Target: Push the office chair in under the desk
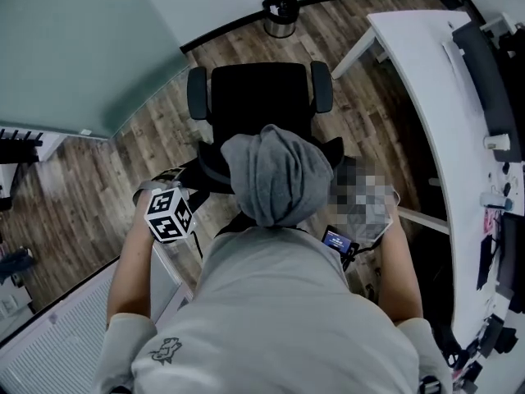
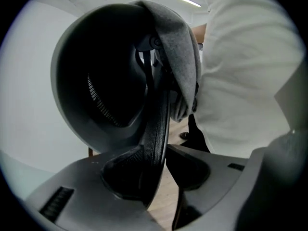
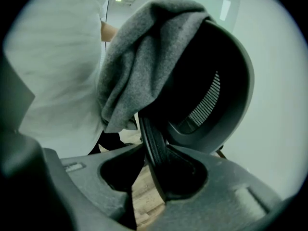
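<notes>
The black office chair [image 1: 261,97] stands on the wood floor, its seat and armrests facing away from me and the white desk [image 1: 426,97] to its right. A grey cloth [image 1: 275,175] hangs over its headrest [image 2: 103,76]. My left gripper [image 2: 161,153] is shut on the thin black edge of the backrest [image 2: 156,129], which runs up between both jaws. My right gripper [image 3: 151,153] grips the backrest's other edge [image 3: 153,146] the same way, the strip lying against its right jaw. In the head view the left gripper's marker cube [image 1: 170,213] shows beside the chair back; the right gripper is mostly hidden.
A round waste bin [image 1: 280,15] stands beyond the chair by the wall. The desk's slanted white leg [image 1: 357,52] reaches toward the chair's right armrest [image 1: 321,86]. A dark monitor [image 1: 492,80] and small items lie on the desk. A white radiator [image 1: 57,343] is at lower left.
</notes>
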`<state>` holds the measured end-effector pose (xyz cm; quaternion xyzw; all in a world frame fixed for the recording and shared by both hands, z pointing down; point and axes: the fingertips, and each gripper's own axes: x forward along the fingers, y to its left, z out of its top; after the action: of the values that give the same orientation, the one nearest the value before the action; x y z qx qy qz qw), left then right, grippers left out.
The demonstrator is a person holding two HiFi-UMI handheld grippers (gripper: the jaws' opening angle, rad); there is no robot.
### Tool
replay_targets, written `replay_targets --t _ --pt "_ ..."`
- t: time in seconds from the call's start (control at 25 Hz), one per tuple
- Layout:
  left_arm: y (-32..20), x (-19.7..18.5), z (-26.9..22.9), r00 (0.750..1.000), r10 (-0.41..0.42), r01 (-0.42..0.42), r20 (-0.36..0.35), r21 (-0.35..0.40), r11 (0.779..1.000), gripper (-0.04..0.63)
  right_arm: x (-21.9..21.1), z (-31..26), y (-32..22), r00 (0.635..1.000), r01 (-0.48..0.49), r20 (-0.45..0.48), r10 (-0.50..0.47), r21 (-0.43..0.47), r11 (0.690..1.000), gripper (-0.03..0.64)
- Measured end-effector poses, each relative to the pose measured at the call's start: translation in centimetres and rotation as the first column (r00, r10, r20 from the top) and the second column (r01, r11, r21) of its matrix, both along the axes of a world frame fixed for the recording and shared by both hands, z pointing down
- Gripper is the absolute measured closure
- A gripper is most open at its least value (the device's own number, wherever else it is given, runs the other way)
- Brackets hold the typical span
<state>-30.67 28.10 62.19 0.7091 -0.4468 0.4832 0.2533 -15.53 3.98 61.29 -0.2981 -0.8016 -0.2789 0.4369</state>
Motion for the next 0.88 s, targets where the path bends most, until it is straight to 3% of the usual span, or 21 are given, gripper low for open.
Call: replay_targets --t 0.32,0.76,0.88 --pt "-4.0 0.1 0.2 0.985 0.17 -0.171 -0.032 -0.059 0.983 0.465 0.7 0.2 -3.5 0.997 -0.081 -0.004 0.081 0.003 0.997 0.485" --pt "-9.0 -2.3 0.2 0.959 0.283 -0.282 0.004 -0.056 0.958 0.472 1.4 0.1 -6.0 0.981 -0.192 -0.01 0.192 0.006 0.981 0.489" --pt "-10.7 -2.6 0.2 0.942 0.335 -0.334 0.018 -0.064 0.941 0.477 2.0 0.1 -6.8 0.971 -0.24 -0.01 0.24 0.003 0.971 0.489"
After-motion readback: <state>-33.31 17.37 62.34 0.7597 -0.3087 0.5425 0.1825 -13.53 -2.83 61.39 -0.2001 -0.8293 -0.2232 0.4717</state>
